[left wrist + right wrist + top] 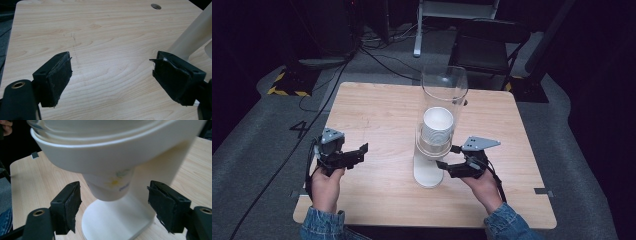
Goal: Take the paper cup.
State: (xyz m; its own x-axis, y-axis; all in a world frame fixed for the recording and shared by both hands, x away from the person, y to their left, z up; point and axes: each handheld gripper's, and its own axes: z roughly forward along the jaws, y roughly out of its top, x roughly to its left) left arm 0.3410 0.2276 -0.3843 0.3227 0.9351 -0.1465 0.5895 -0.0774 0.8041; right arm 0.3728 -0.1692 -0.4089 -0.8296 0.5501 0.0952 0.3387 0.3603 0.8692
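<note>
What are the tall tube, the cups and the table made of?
Tube: clear, glossy plastic by the look; the floor shows through it. Cups: matte white, probably paper, with a faint printed pattern in the right gripper view. Table: pale wood-grain top, likely laminate; can't confirm.

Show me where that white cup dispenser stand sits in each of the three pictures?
High view: the cup dispenser stands mid-table, just left of the right tool.
Left gripper view: its cream post crosses the right edge.
Right gripper view: it looms centre, with a paper cup poking out between the open jaws.
Shared landmark: the wooden table.
</note>
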